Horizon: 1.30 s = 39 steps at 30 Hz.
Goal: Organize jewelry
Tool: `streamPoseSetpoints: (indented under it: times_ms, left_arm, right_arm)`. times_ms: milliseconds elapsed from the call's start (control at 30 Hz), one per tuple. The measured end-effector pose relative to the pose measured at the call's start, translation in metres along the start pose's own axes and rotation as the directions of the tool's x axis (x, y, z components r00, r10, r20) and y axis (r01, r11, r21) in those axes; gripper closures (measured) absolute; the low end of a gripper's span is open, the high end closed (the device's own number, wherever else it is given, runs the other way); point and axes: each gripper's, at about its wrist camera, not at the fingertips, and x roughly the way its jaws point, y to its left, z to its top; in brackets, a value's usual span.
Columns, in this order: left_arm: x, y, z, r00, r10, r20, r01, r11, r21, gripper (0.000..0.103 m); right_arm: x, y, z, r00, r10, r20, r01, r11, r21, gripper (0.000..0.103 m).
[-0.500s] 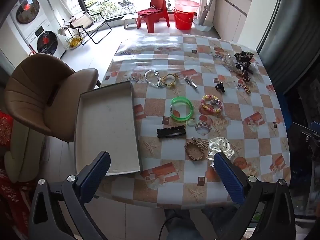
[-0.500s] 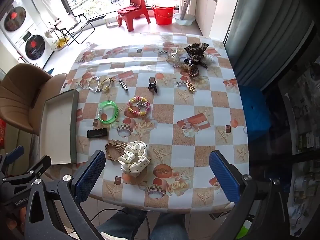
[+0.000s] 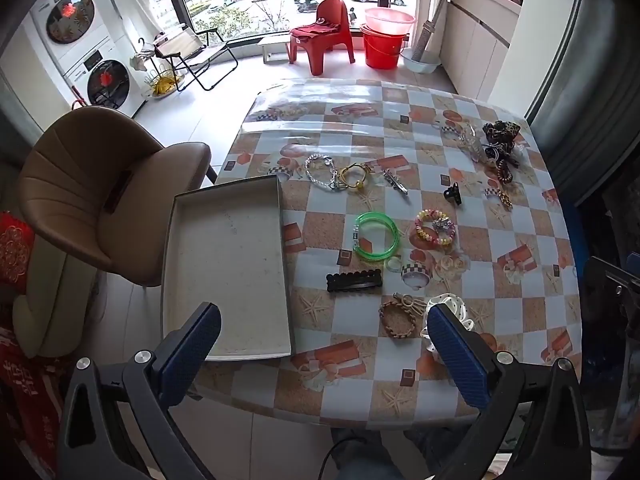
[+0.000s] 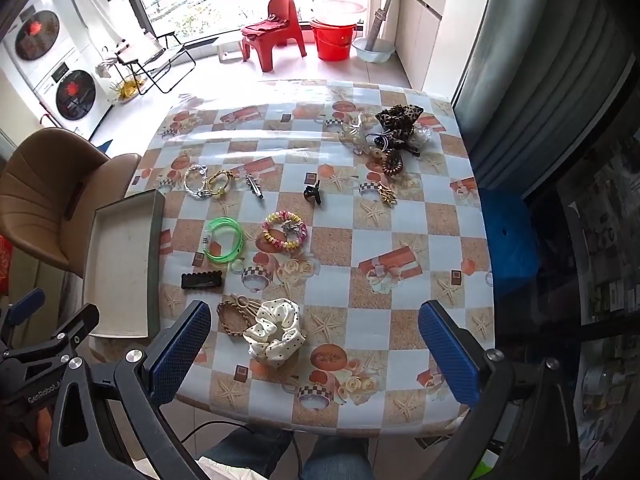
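Observation:
Jewelry lies scattered on a checkered tablecloth beside a shallow grey tray (image 3: 224,268), which holds nothing. Green bangles (image 3: 376,236), a pastel beaded bracelet (image 3: 434,228), a black hair clip (image 3: 354,280), a braided bracelet (image 3: 396,318) and a white dotted scrunchie (image 4: 274,334) lie near the front. My left gripper (image 3: 320,320) hovers open above the tray's front right corner. My right gripper (image 4: 316,312) hovers open over the front of the table, with the scrunchie below and between its fingers but not touched. Neither holds anything.
Farther back lie a silver bracelet (image 3: 320,170), a gold bracelet (image 3: 354,178), a silver clip (image 3: 396,180), a black claw clip (image 3: 452,196) and a pile with a leopard scrunchie (image 4: 400,120). A tan chair (image 3: 100,184) stands left of the table. A person's knees show under the front edge.
Both views have shifted slightly, so the table items sit a little lower in frame. Nothing on the table has moved and both grippers' jaws stay wide.

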Motion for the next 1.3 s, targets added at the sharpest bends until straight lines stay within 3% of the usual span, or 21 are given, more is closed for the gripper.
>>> streamPoseSetpoints:
  times_ms: [1300]
  left_arm:
    - [0.008,0.009,0.001,0.999,0.015,-0.039,-0.016,0.999,-0.031,0.000]
  right_arm:
    - [0.013,0.004,0.004,0.999,0.009,-0.031,-0.009,1.000,0.015,0.000]
